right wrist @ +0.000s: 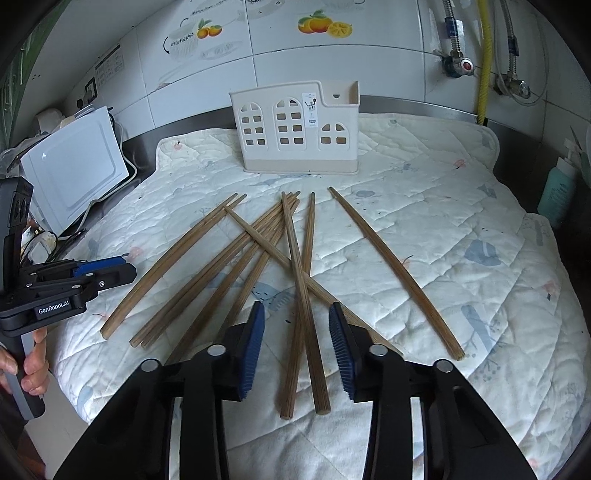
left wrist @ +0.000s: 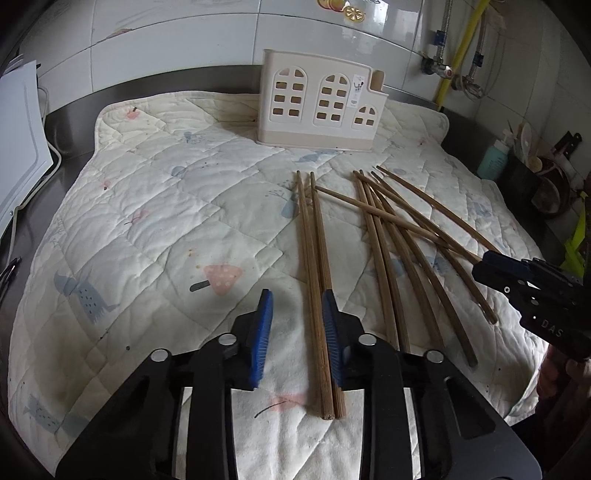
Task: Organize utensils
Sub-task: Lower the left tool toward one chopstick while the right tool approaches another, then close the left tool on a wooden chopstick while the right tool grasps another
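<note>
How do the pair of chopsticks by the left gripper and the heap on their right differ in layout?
The pair lies parallel, side by side, touching nothing else; the heap is crossed and fanned. The pair's near ends sit beside the left gripper; the heap's spread toward the right gripper. Both are brown and rest on the quilt.

We see a wall of glossy white tiles (right wrist: 332,59) behind the work surface, with fruit decals (right wrist: 325,25) near the top. A stainless steel counter (left wrist: 70,125) runs along the wall, and a cream quilted mat (right wrist: 424,206) with pale printed figures covers most of it. At the left stands a white appliance (right wrist: 74,170) with a white cord trailing from it. On the right side of the wall, a yellow pipe (right wrist: 484,59) descends beside braided metal hoses and a valve (right wrist: 458,62). A teal bottle (right wrist: 557,192) stands at the right counter edge. Lighting is soft and even.
</note>
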